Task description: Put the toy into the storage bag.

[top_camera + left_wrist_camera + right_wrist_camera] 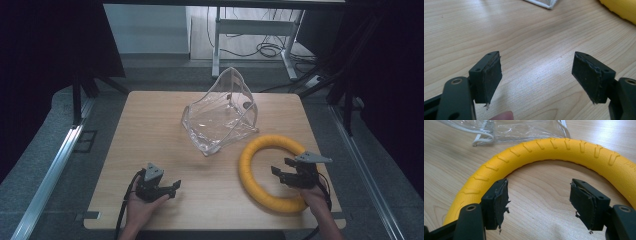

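A: Yellow ring [270,172] sits lower right of the high view; its near arc is hidden behind the right gripper [283,168] and hand. Clear bag [220,112] at centre top, contents hard to read.

B: Room to move?

A: Bare table [150,130] all down the left. Ring lies near the right edge.

B: Grippers?

A: Right: jaws wide, empty, inside the ring's hole. Left gripper [175,187]: wide apart, empty, over bare wood.
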`<state>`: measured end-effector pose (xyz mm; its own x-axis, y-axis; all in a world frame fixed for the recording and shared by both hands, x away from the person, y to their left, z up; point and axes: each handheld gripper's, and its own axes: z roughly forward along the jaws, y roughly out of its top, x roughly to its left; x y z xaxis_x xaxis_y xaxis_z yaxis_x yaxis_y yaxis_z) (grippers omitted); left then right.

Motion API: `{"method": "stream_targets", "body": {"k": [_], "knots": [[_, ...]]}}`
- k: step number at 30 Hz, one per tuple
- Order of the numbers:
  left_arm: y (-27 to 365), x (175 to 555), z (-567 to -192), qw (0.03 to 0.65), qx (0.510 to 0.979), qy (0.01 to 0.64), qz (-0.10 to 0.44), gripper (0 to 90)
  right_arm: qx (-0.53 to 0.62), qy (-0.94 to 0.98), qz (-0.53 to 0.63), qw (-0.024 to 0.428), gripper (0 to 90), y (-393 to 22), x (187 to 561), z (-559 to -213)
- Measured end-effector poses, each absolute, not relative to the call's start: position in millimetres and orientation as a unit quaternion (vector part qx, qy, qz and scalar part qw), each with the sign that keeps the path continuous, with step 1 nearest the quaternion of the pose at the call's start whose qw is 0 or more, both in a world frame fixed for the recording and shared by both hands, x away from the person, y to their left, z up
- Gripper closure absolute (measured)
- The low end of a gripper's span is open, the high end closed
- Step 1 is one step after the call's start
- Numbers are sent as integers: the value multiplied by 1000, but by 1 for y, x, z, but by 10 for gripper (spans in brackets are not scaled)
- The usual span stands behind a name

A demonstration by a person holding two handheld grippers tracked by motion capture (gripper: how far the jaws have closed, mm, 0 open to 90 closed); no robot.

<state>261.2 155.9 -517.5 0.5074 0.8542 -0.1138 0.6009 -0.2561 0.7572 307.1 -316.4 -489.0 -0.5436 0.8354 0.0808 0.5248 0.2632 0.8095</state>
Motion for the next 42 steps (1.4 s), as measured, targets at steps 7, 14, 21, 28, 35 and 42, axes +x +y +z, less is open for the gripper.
{"method": "stream_targets", "body": {"k": [7,14,21,28,35,42], "knots": [[154,260,-518,389,778,466,160,240,434,777,429,156,291,-313,306,-485],[155,259,-518,390,777,468,159,240,430,780,430,150,290,-312,306,-484],[153,260,-518,391,780,464,152,241,402,797,428,139,304,-304,303,-481],[151,259,-519,388,784,461,149,241,391,805,428,124,301,-296,300,-475],[151,260,-516,389,783,462,149,241,379,819,417,109,306,-286,300,-478],[152,260,-514,390,784,459,148,240,363,839,396,87,312,-277,300,-480]]}}
